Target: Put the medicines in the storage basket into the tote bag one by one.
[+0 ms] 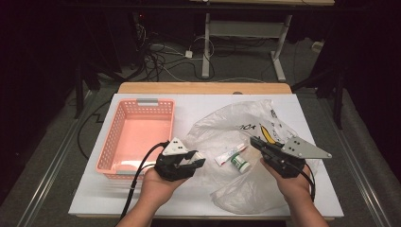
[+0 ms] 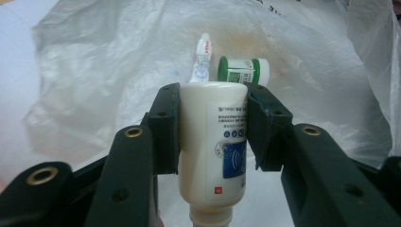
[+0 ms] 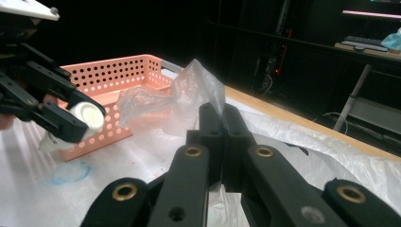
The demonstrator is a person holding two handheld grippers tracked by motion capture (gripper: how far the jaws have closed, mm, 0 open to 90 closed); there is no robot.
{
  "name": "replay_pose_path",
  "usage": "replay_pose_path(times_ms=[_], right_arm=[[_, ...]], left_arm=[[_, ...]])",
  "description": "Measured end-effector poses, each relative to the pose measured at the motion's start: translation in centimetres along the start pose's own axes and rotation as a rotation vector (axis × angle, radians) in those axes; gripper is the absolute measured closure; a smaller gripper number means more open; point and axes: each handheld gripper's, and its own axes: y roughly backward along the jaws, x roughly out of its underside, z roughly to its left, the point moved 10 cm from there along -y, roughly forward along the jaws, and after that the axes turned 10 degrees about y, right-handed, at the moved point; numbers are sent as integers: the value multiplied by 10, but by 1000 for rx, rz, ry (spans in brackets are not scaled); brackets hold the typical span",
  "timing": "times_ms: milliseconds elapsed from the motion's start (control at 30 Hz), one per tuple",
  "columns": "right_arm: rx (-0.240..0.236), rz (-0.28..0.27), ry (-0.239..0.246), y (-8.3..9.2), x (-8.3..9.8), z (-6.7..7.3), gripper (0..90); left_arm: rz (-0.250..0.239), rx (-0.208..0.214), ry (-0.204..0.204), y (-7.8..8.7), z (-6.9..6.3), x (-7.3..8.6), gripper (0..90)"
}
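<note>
Left gripper (image 2: 213, 123) pinches a cream plastic bottle (image 2: 213, 151), smooth and round, blue label with print too small to read, held just right of the pink perforated plastic basket (image 1: 137, 135). Right gripper (image 3: 221, 142) jaws pressed together on the crinkly translucent plastic bag (image 1: 246, 189), black lettering illegible. On the bag: white tube (image 1: 230, 154), green-capped white jar (image 1: 240, 164)

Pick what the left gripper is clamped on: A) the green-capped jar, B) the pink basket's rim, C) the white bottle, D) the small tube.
C: in the left gripper view the left gripper presses both pads on the white bottle, with the small tube and green-capped jar lying beyond on the plastic bag.
</note>
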Motion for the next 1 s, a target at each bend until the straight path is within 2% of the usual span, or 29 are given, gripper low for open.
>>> replay_pose_path(times_ms=[233,467,567,667,867,1000], right_arm=[[-6,-4,5,-1,-1,2,900],[-9,1,-2,-2,1,2,900],[-10,3,0,-3,2,2,900],[-7,3,-1,-4,2,1,900],[-7,-6,-8,-4,0,1,900],[-9,-8,-7,-5,0,1,900]], left_arm=[[13,3,-30,-29,-6,-6,579],[21,-15,-52,-57,-6,-15,580],[26,-29,-78,-66,-6,-20,579],[27,-31,-74,-75,-6,-23,579],[20,-36,-94,-91,-6,-31,578],[6,-66,-94,-101,1,-38,577]])
